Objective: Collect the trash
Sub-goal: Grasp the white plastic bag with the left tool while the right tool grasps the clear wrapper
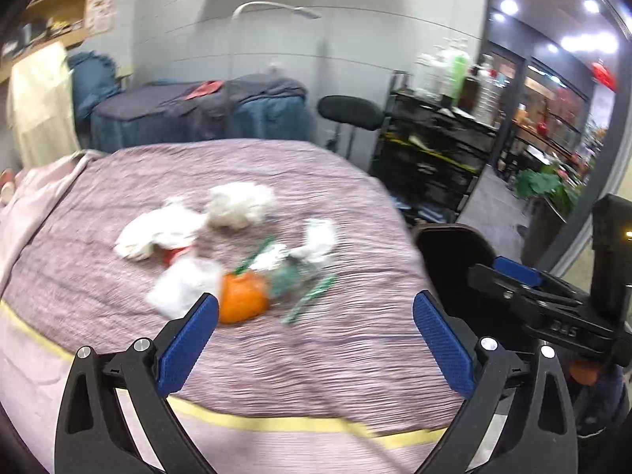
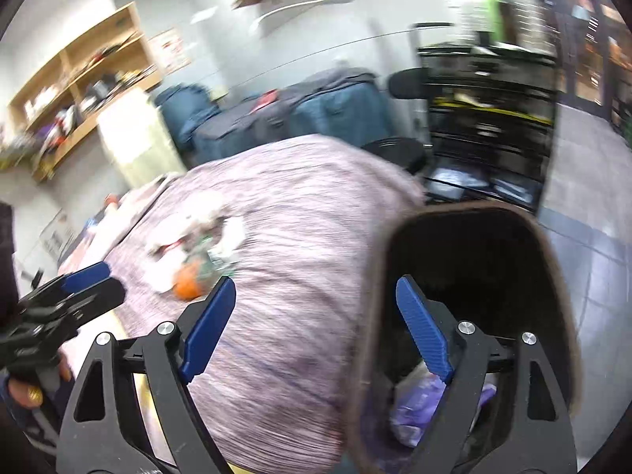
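A pile of trash lies on a purple bedspread (image 1: 276, 355): crumpled white tissues (image 1: 237, 205), an orange peel (image 1: 241, 300) and green-and-white wrappers (image 1: 304, 276). My left gripper (image 1: 316, 316) is open and empty, just short of the orange peel. A dark trash bin (image 2: 470, 260) stands at the bed's right edge, with purple trash (image 2: 418, 407) inside. My right gripper (image 2: 312, 296) is open and empty, its right finger over the bin's mouth. The pile also shows in the right wrist view (image 2: 197, 252). Both views are blurred.
Blue suitcases (image 1: 197, 118) stand behind the bed. A black stool (image 1: 351, 112) and a black shelf cart (image 1: 434, 146) stand at the right. Wooden shelves (image 2: 79, 83) hang on the left wall. Pink bedding (image 1: 35, 197) lies at the bed's left.
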Motion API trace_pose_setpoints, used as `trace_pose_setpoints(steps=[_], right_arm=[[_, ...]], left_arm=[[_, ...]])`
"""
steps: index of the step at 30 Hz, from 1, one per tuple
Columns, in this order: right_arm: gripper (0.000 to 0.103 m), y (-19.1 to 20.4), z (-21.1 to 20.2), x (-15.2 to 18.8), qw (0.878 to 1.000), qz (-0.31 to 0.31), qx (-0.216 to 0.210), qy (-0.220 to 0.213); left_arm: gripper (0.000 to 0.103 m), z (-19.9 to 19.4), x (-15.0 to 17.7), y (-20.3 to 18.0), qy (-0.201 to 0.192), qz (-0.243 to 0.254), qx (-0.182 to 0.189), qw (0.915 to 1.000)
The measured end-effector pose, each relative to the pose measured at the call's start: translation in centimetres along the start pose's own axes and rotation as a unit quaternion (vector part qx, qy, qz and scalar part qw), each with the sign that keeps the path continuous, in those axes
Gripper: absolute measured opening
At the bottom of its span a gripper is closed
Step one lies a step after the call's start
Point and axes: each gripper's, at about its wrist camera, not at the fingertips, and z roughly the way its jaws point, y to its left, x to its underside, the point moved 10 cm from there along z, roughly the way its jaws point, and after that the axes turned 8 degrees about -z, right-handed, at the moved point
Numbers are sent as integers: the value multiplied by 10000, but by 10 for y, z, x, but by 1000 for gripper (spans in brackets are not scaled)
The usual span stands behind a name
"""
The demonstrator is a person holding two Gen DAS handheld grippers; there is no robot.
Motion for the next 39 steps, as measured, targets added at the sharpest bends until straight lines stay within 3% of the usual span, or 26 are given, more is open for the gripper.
trace_pose_setpoints(steps=[7, 13, 15, 20, 25, 26, 27, 29, 30, 31, 32, 34, 36, 39], right_arm=[[83, 67, 39, -10, 9942, -870, -419, 472], [83, 97, 80, -5, 9816, -1471, -559, 1083], [83, 103, 93, 0, 9755, -1696, -521, 1300], [70, 115, 122, 10, 9560, -2241, -402, 1848], [69, 110, 141, 10, 9516, -2251, -286, 2071], [60, 110, 143, 10, 9509, -2271, -269, 2084], [52, 109, 145, 11, 9501, -2290, -247, 2105], [48, 108, 147, 12, 9511, -2250, -290, 2095], [44, 108, 146, 11, 9529, -2207, -321, 2057], [26, 107, 144, 10, 9548, -2162, -373, 2007], [19, 107, 142, 10, 9566, -2108, -422, 1967], [15, 106, 137, 8, 9612, -1959, -533, 1869], [13, 106, 132, 7, 9648, -1841, -634, 1767], [10, 108, 120, 4, 9698, -1651, -814, 1599]], left_arm=[[97, 8, 5, 88, 355, -358, -581, 9970], [97, 34, 14, 131, 918, -603, -625, 9920], [97, 43, 15, 135, 1096, -604, -588, 9904], [96, 63, 12, 132, 1368, -360, -578, 9883], [93, 85, 9, 132, 1611, -77, -705, 9844], [93, 89, 10, 132, 1662, -20, -740, 9833], [89, 90, 10, 132, 1655, 67, -826, 9827], [79, 89, 9, 131, 1592, 224, -950, 9824], [69, 87, 9, 129, 1553, 264, -950, 9829], [58, 86, 9, 129, 1530, 282, -953, 9832], [52, 84, 9, 128, 1509, 296, -962, 9834], [21, 81, 13, 125, 1556, 217, -813, 9842], [13, 82, 19, 123, 1626, 75, -660, 9845], [9, 74, 16, 124, 1413, -26, -685, 9876]])
